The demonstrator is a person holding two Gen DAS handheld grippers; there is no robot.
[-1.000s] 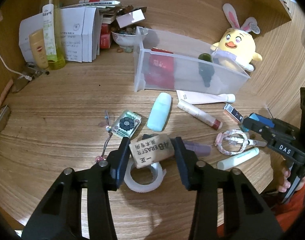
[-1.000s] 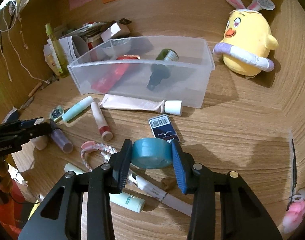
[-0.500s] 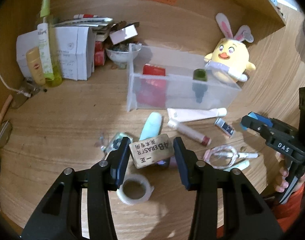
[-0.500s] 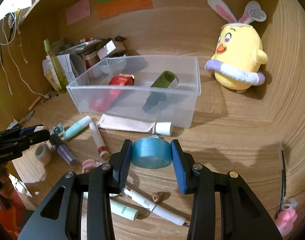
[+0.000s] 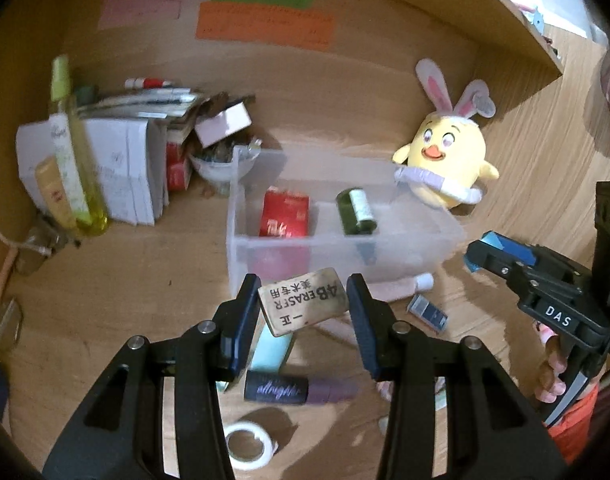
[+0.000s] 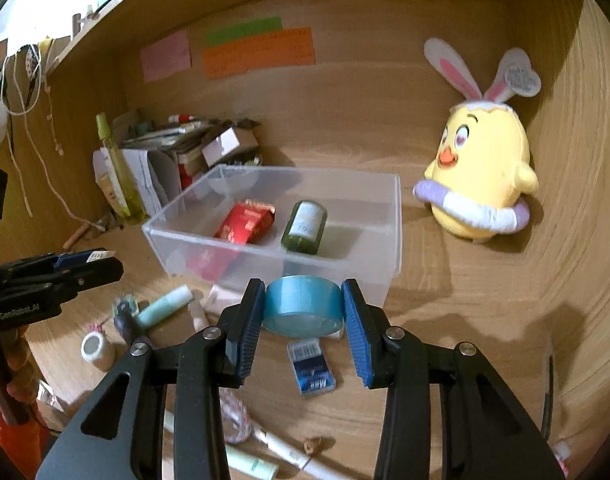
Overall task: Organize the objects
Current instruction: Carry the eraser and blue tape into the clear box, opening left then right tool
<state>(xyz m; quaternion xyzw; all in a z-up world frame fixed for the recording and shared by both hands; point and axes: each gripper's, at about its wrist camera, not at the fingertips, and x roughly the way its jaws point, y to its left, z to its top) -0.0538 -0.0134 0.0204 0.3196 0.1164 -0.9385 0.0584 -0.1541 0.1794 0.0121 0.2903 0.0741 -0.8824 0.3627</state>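
Both loads are up off the bench: the left gripper (image 5: 303, 308) pinches the eraser (image 5: 303, 307), the right gripper (image 6: 303, 312) the blue tape roll (image 6: 302, 311). The clear bin (image 6: 393, 232) sits mid-frame (two items inside); next, carry over its rim and release.

Warm, kinda dim indoor light, brighter daylight leaking in at the top corners. Heavy fisheye bending and black vignette round the edges, motion blur throughout, soft shadows under everything.
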